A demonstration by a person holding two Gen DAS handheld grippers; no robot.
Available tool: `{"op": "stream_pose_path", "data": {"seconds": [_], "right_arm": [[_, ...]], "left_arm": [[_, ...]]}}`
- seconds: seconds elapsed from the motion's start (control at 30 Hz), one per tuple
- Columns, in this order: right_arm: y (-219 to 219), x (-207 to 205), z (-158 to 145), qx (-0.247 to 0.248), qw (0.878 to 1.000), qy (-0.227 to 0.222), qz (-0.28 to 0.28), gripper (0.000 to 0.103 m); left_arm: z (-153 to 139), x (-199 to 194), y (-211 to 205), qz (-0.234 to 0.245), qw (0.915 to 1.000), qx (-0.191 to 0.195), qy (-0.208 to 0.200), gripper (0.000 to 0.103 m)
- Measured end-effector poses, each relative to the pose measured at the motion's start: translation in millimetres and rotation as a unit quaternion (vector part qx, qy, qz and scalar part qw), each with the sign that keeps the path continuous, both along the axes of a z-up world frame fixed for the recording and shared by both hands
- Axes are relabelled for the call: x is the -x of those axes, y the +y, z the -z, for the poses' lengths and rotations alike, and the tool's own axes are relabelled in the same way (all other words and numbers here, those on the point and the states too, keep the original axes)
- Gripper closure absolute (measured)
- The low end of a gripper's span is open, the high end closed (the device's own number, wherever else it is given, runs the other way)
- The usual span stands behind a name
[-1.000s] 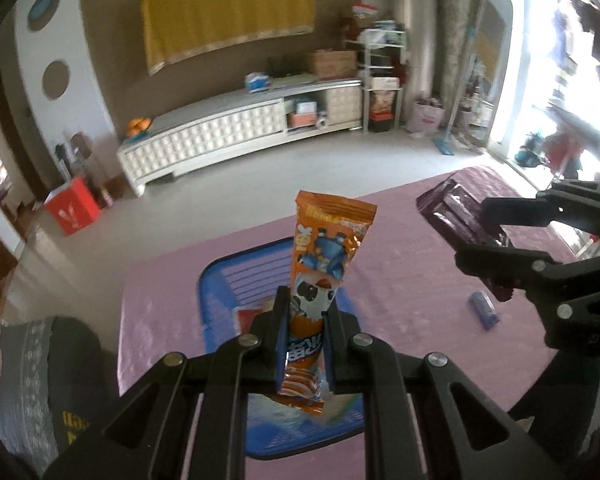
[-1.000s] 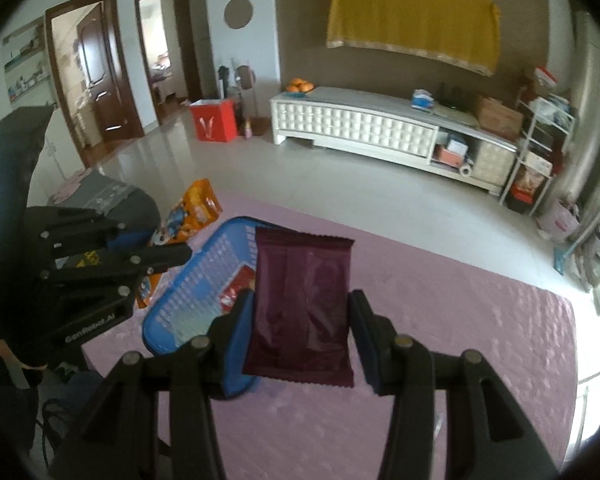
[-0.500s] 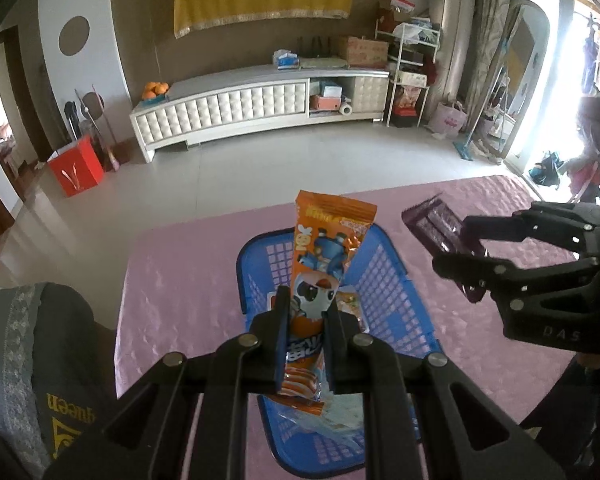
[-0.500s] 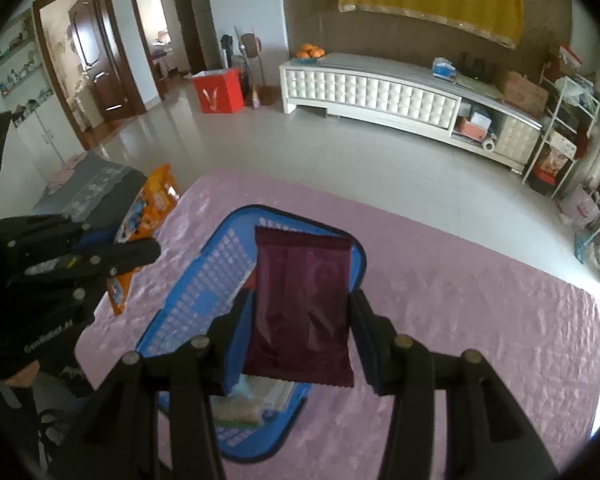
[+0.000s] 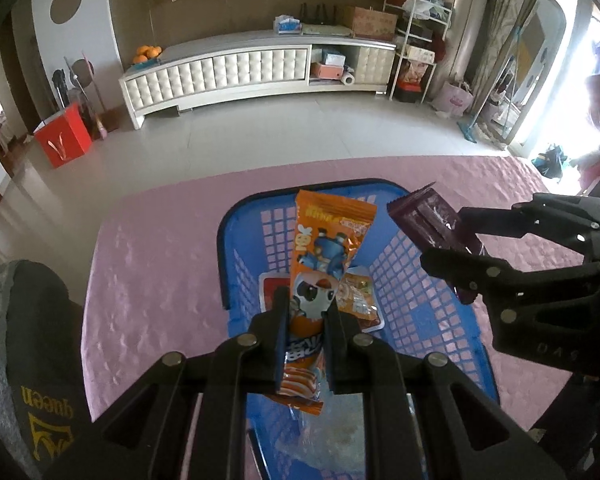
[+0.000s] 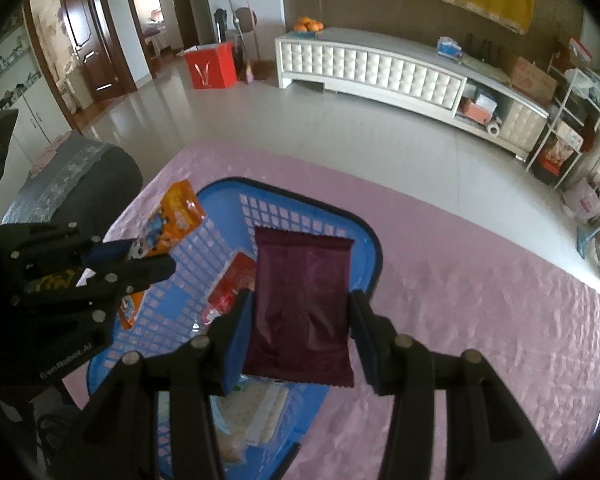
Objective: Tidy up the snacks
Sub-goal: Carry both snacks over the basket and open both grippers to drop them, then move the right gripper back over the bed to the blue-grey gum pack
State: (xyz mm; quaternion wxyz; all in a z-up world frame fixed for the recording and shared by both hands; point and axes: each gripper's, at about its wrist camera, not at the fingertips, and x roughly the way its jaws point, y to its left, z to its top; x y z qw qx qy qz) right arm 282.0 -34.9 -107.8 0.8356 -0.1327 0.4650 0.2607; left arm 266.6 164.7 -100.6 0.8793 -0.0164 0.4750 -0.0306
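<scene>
Two grippers (each clamping one packet): left (image 5: pixel 305 316) orange packet (image 5: pixel 326 256), right (image 6: pixel 302 320) maroon packet (image 6: pixel 302 304).

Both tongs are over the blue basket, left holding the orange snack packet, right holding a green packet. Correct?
Not quite: the packet in the right tongs is dark maroon, not green, as the right wrist view shows. The rest holds: both tongs are over the blue basket, and the left tongs hold the orange snack packet.

Left gripper (image 5: pixel 305 312) – jaws clamped narrow, tilted down; right gripper (image 6: pixel 300 320) – jaws wider, gripping.
</scene>
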Motion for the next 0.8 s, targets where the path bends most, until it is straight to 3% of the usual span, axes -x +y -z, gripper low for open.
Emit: {"op": "stream_pose_path", "data": {"seconds": [0.27, 0.33, 0.37, 0.4, 0.5, 0.53, 0.8], "right_arm": [[11.0, -15.3, 19.9, 0.01, 1.0, 0.005, -0.009, 0.051], [16.5, -14.8, 22.8, 0.021, 1.0, -0.003, -0.018, 0.05], [17.2, -14.4, 24.0, 0.023, 0.999, -0.009, -0.023, 0.049], [19.4, -14.5, 25.1, 0.027, 0.999, -0.016, -0.029, 0.044], [21.5, -14.1, 28.5, 0.048, 0.998, -0.017, -0.033, 0.019], [20.1, -12.8, 27.9, 0.047, 0.998, -0.018, -0.032, 0.016], [6.6, 6.8, -0.4, 0.044, 0.997, -0.052, -0.019, 0.013]], "left_arm": [[16.2, -12.4, 9.2, -0.018, 0.9997, 0.003, 0.016, 0.088], [19.2, -15.1, 15.5, -0.028, 0.9995, 0.005, 0.017, 0.077], [19.7, -15.4, 16.7, -0.035, 0.9992, 0.002, 0.017, 0.065], [19.2, -13.6, 18.5, -0.046, 0.9988, -0.003, 0.013, 0.059], [18.9, -9.1, 18.1, -0.045, 0.9988, 0.007, 0.016, 0.058], [18.3, -6.6, 17.3, -0.044, 0.9989, 0.006, 0.017, 0.057], [1.4, 14.0, 9.6, -0.04, 0.9991, -0.013, 0.008, 0.055]]}}
